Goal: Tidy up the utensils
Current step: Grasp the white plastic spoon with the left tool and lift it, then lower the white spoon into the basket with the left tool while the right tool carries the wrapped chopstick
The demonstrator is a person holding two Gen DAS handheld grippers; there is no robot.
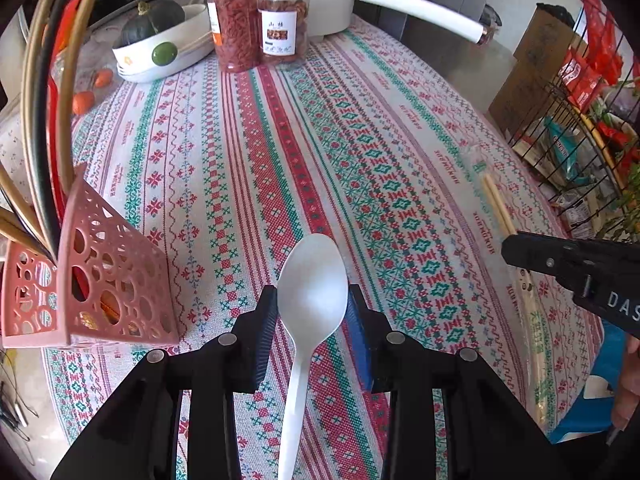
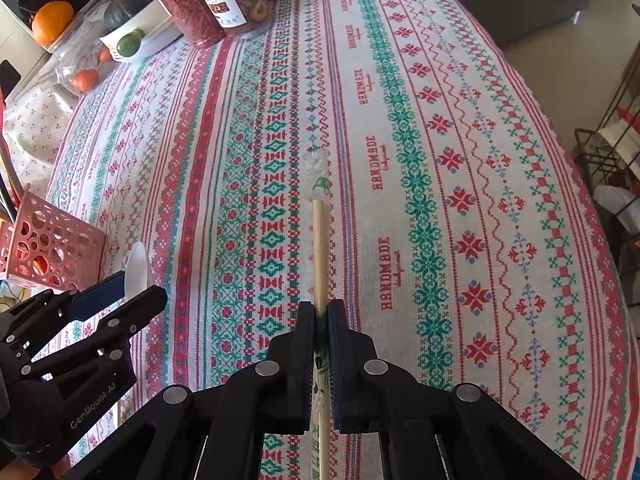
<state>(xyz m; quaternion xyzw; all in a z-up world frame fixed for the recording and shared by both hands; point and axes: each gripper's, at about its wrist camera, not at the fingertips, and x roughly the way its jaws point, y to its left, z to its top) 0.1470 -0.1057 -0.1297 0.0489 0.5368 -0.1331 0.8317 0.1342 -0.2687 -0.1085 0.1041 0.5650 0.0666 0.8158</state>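
Observation:
My left gripper (image 1: 313,294) is shut on a white plastic spoon (image 1: 312,280), bowl forward, held over the patterned tablecloth. A pink perforated utensil basket (image 1: 100,280) with chopsticks and other utensils stands just to its left. My right gripper (image 2: 321,310) is shut on a pair of wrapped bamboo chopsticks (image 2: 320,240) that point forward over the cloth. In the left wrist view the right gripper (image 1: 510,250) and the chopsticks (image 1: 496,204) show at the right. In the right wrist view the left gripper (image 2: 120,292), the spoon (image 2: 138,270) and the basket (image 2: 52,248) show at the left.
At the table's far end stand two jars of dried food (image 1: 256,20), a white bowl with a squash (image 1: 160,44), a white pot with a long handle (image 1: 420,8) and small oranges (image 1: 84,102). A wire rack of packets (image 1: 580,128) stands off the table's right edge.

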